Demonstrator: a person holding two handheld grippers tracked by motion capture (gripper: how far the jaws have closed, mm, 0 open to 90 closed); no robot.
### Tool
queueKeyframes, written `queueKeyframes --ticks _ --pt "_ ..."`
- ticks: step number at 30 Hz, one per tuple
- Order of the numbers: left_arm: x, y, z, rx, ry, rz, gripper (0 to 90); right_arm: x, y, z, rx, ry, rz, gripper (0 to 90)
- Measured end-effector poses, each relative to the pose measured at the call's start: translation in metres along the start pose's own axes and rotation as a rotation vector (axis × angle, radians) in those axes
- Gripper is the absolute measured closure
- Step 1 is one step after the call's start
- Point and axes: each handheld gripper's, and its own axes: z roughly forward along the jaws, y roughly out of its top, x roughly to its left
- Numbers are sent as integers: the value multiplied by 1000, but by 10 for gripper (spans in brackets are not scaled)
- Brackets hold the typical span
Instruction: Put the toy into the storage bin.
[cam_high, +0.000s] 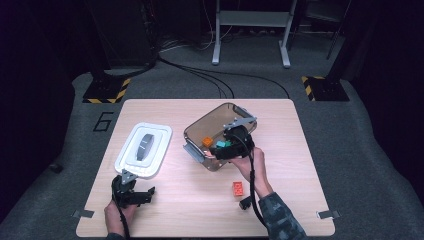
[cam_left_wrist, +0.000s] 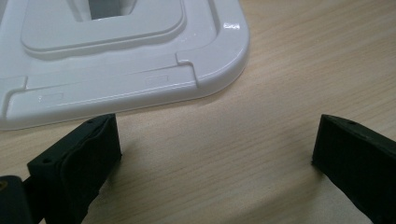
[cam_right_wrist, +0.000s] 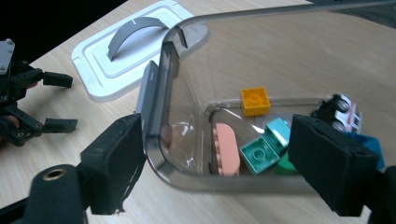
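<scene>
Jaws of the right gripper (cam_right_wrist: 219, 182) stand apart with nothing pressed between them, straddling the near rim of the smoky clear tub (cam_high: 200, 131); in the right gripper view one pad sits outside the wall by the grey latch, the other over the inside. The tub lies tipped toward that gripper, so its mouth faces the jaws and its contents have gathered along the low wall: a yellow brick (cam_right_wrist: 255, 101), a pink piece (cam_right_wrist: 226, 149), teal bricks (cam_right_wrist: 264, 145) and a small toy car (cam_right_wrist: 340, 113).

The red brick (cam_high: 238, 188) lies on the bench (cam_high: 280, 165) on the person's side of the tub, just beside the right forearm. A small black piece (cam_high: 245, 204) lies near it. The right hand is clearly the nearer one, so a next pick would mean drawing back from the rim and dropping toward the person.

The left gripper (cam_high: 134, 192) rests low with jaws wide and empty, just short of the near edge of the white lid (cam_high: 144, 150), whose long axis runs away from the person.

The bench is pale wood grain, on grey carpet in a dark room with floor cables.
</scene>
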Motion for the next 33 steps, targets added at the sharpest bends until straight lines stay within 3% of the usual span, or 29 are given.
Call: queueKeyframes --ticks 5,8,14,20,24,28,33 --pt "0 0 0 0 0 0 8 -6 -13 -13 -12 -21 8 151" --pt "0 0 0 0 0 0 8 -11 -31 -25 -13 -38 35 144" --pt "0 0 0 1 0 0 8 -17 -58 -29 19 -63 69 135" --pt "0 0 0 1 1 0 8 -20 -92 -16 92 -73 116 79" --pt "0 0 0 1 2 0 8 -17 -104 -6 139 -72 133 73" --pt "0 0 0 1 1 0 8 -10 -118 7 209 -94 133 148" --pt "0 0 0 1 1 0 8 -9 -123 15 246 -96 145 228"
